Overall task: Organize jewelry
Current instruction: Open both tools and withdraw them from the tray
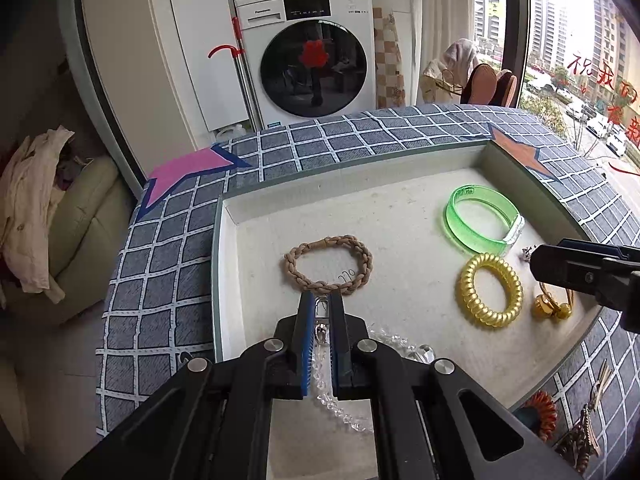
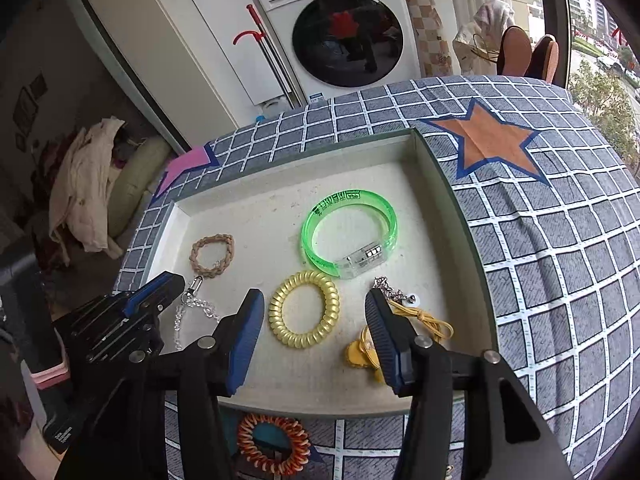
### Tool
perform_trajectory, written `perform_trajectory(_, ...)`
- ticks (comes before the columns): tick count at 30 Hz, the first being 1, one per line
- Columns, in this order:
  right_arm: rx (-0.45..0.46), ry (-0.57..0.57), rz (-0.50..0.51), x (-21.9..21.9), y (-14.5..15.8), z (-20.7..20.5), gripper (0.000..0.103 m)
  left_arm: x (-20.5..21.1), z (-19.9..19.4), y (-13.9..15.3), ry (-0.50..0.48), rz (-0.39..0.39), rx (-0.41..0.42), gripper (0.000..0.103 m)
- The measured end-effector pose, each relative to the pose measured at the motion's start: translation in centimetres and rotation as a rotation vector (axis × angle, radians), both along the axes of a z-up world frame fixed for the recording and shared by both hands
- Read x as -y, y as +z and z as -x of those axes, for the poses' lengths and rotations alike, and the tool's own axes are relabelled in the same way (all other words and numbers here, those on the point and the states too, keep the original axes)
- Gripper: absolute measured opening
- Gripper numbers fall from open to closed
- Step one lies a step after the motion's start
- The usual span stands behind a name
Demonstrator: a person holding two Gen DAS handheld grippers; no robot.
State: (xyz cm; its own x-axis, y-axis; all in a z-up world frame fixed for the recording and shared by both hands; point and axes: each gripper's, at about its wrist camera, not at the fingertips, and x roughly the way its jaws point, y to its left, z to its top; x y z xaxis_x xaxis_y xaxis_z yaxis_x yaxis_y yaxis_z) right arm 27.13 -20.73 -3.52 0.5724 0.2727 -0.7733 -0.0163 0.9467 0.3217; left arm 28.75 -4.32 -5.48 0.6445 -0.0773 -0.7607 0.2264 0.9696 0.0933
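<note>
Lengthwise, the crystal chain [image 1: 322, 376] runs between the left gripper's [image 1: 322, 304] pinching jaws

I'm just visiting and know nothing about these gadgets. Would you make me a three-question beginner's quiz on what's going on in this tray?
1. True or false: the left gripper is shut on the clear bead chain.
2. Which lies nearest the green bangle in the tray? A) braided brown band B) yellow coil hair tie C) orange coil ring
3. Fill in: the right gripper stands ____, its pads clamping nothing.

Key: 1 true; 2 B; 3 open.
</note>
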Motion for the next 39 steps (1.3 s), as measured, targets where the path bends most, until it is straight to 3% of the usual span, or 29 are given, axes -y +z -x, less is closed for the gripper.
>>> perform_trajectory(15, 0.038, -0.052, -0.035, 3.2, 2.1, 4.1, 0.057, -0.3, 2.5, 3.1, -0.022, 0.062, 0.055, 0.027)
perform_trajectory(17, 0.036, -0.052, -0.038, 3.4, 2.1, 4.8, 0.058, -0.5, 3.1, 3.6, -0.014, 0.073, 0.058, 0.09)
perform_trajectory(18, 0.035, -0.052, -0.04, 3.6, 2.1, 5.1, 0.059, -0.7, 3.4, 3.8, 0.006, 0.073, 0.06, 0.103)
perform_trajectory(19, 0.035, -0.052, -0.042, 3.7, 2.1, 5.5, 0.06, -0.9, 3.9, 4.2, 0.018, 0.079, 0.095, 0.103)
perform_trajectory(23, 0.042, -0.057, -0.055, 4.2, 2.3, 7.1, 0.064, -1.3, 5.0, 4.6, 0.021, 0.092, 0.095, 0.103)
perform_trajectory(28, 0.083, -0.049, -0.068, 4.6, 2.9, 9.5, 0.088, -1.9, 7.4, 4.8, 0.038, 0.094, 0.107, 0.103)
perform_trajectory(35, 0.143, -0.047, -0.024, 4.5, 3.6, 12.4, 0.09, -2.4, 10.6, 4.6, 0.047, 0.095, 0.105, 0.103)
perform_trajectory(37, 0.158, -0.049, -0.034, 4.6, 3.7, 13.0, 0.103, -2.4, 11.4, 4.4, 0.051, 0.092, 0.101, 0.103)
perform_trajectory(39, 0.17, -0.053, -0.052, 4.8, 3.8, 13.6, 0.103, -2.6, 12.1, 4.2, 0.044, 0.089, 0.092, 0.103)
